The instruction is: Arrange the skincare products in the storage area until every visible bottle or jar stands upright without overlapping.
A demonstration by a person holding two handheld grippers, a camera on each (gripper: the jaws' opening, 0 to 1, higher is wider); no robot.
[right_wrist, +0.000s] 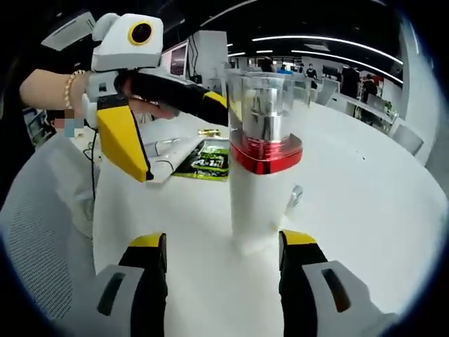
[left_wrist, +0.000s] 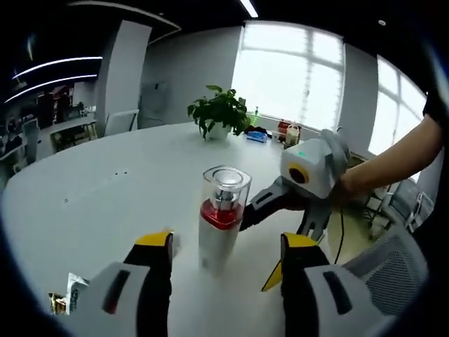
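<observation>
left gripper view: pump bottle (left_wrist: 222,225) stands upright on the white counter (left_wrist: 105,203); left gripper (left_wrist: 226,261) and right gripper (right_wrist: 223,254) both wide, empty.

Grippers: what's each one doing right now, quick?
Left gripper: open, holding nothing, white bottle just ahead.
Right gripper: open around the bottle, not clamped.

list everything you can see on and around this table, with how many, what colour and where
Skincare bottle: one, white body, red collar, clear cap, upright on the table between both grippers.
Table: one, white.
Potted plant: one, green, far edge of the table.
Green packet: one, lying flat behind the bottle.
Mesh chair: one, grey, beside the table.
Left gripper: yellow-tipped jaws open, bottle ahead.
Right gripper: yellow-tipped jaws open, flanking the bottle base.
</observation>
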